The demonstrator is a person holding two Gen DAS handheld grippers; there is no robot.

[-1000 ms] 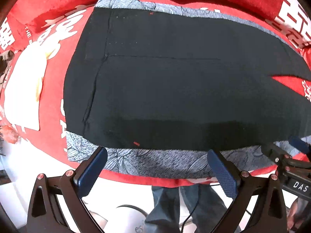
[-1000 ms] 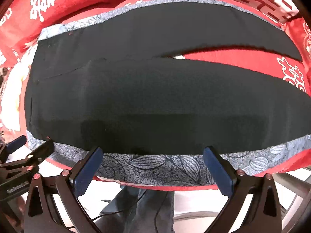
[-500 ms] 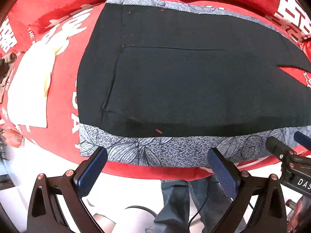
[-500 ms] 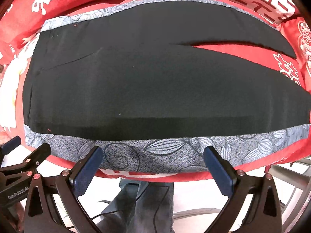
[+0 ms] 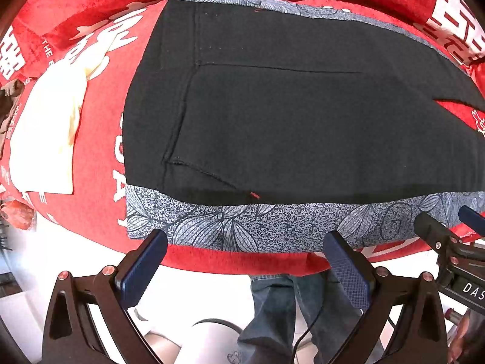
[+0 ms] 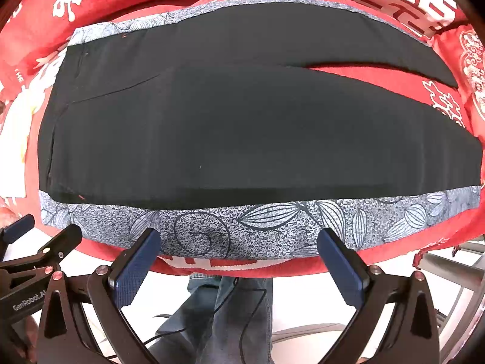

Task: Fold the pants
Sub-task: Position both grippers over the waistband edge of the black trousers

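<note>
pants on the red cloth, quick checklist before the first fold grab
1. Left gripper open and empty: ok.
2. Right gripper open and empty: ok.
3. Pants spread flat, legs apart: ok.
4. Near patterned side stripe exposed in front of both grippers: ok.
5. Fingers touching the fabric: not ok, both are short of it.
6. White cloth off the pants: ok.

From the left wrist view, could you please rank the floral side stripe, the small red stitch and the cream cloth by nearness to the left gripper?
1. Floral side stripe, just ahead of the left gripper.
2. Small red stitch, beyond it on the black pants.
3. Cream cloth, far left.
</note>
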